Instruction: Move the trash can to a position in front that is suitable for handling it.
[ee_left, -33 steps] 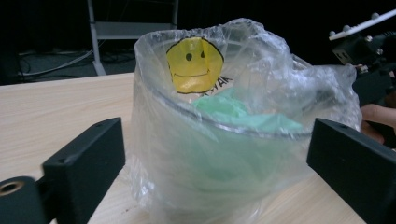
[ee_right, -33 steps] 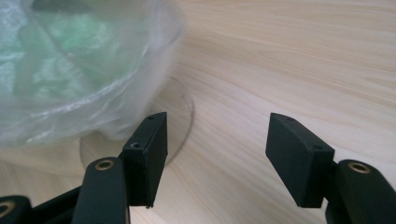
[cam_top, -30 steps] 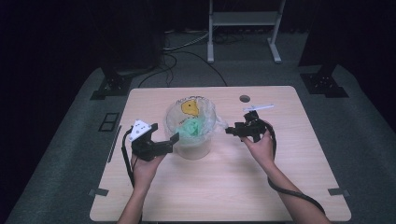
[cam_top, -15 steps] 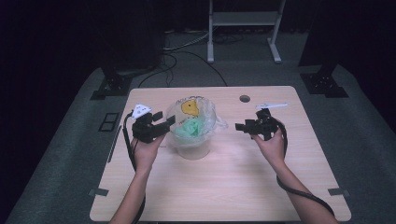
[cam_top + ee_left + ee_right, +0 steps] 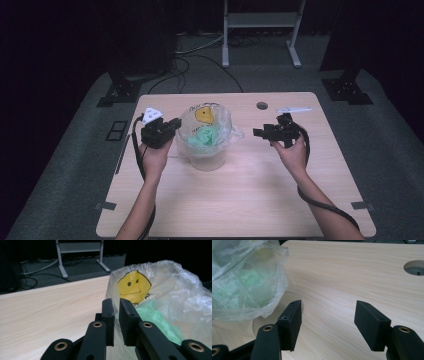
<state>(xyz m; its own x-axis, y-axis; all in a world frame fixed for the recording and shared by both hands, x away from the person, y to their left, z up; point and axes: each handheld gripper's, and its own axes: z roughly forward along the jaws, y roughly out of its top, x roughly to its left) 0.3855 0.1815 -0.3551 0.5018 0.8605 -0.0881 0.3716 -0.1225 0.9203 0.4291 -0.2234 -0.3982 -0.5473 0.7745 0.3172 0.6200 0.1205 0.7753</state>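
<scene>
My left claw [image 5: 170, 125] sits at the left side of the clear plastic cup [image 5: 206, 157], which stands on the pale wooden worktop [image 5: 240, 200] and is lined with a thin, crinkled, see-through plastic bag [image 5: 225, 120]. In the left gripper view the left claw's [image 5: 116, 312] jaws are pressed nearly together, with a narrow slit between them, and the bag's [image 5: 175, 290] edge lies right at that slit; I cannot tell for sure whether the film is pinched or just behind the tips. The bag carries a yellow smiley face print [image 5: 134, 287] on its far wall, seen from above as a yellow patch [image 5: 205, 115].

My right claw [image 5: 260, 132] hangs to the right of the cup, apart from it, with a flap of the bag's rim reaching out toward it. In the right gripper view the right claw's [image 5: 328, 315] jaws are spread wide over bare worktop [image 5: 352, 277], holding nothing, and the bag [image 5: 249, 277] bulges at the upper left, near the left jaw but not touching it. The cup's round clear base [image 5: 262, 322] shows under the bag.

Inside the bag lies crumpled green material [image 5: 202, 137], soft and pale like tissue or film; it shows clearly just past my left jaws [image 5: 155, 320] and dimly through the plastic on the right side [image 5: 249, 277].

A round hole [image 5: 262, 105] pierces the worktop near its far edge [image 5: 415, 267].
</scene>
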